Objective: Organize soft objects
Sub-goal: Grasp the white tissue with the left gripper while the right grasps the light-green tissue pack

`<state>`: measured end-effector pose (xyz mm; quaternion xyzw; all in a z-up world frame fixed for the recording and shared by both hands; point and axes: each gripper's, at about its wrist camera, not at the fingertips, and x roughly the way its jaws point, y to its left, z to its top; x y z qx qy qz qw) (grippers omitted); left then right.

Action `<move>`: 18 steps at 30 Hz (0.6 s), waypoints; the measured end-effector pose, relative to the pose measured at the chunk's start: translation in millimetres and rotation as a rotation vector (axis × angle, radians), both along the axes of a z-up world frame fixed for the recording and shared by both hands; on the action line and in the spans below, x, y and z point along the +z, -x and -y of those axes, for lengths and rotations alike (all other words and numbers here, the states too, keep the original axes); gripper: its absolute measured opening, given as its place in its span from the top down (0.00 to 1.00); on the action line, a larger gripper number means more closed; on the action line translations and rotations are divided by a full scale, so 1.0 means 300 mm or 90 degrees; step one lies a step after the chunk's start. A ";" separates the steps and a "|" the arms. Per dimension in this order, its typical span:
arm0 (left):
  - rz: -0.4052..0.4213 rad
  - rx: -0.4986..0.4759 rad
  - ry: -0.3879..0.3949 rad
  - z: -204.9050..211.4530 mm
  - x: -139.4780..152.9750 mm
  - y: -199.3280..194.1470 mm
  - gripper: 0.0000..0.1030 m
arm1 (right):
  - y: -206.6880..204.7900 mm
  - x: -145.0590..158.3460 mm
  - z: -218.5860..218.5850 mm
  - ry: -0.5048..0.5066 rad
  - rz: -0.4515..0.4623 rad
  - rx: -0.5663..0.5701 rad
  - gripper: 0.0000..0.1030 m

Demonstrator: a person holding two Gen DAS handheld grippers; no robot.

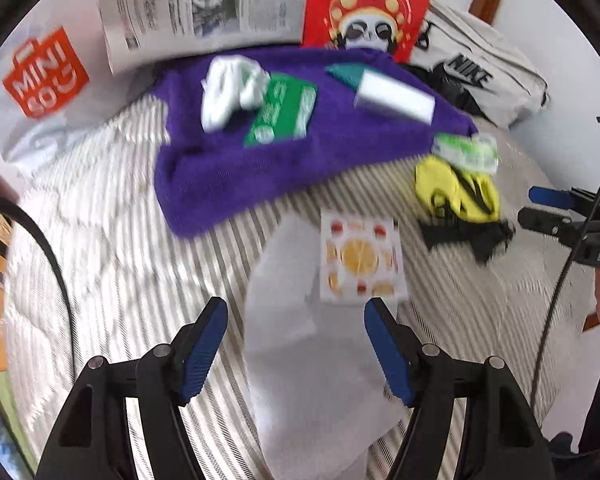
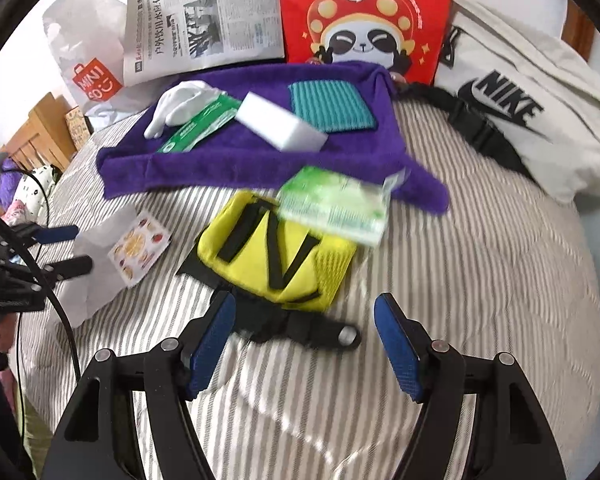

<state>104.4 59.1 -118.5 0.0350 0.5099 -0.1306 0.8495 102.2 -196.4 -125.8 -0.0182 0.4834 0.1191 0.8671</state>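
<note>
Lying on the striped bed cover (image 2: 480, 280), the yellow pouch (image 2: 276, 256) is seen before the right gripper (image 2: 304, 344); both it and the left gripper (image 1: 296, 344) are held apart, nothing gripped.

Right tongs (image 2: 304, 344) open, empty, over yellow pouch (image 2: 276, 256) on striped bed (image 2: 480, 280); green packet (image 2: 336, 208) overlaps pouch and purple towel (image 2: 228, 160).
</note>
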 end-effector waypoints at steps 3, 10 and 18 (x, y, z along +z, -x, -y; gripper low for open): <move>-0.014 -0.017 0.004 0.000 -0.053 0.027 0.32 | 0.042 -0.011 -0.001 0.013 0.001 -0.011 0.31; 0.050 -0.075 -0.069 0.097 -0.087 0.105 0.21 | 0.100 -0.030 0.032 -0.008 -0.005 -0.033 0.31; 0.070 -0.023 -0.027 0.064 -0.070 0.123 0.95 | 0.121 -0.043 0.045 -0.013 -0.007 -0.042 0.31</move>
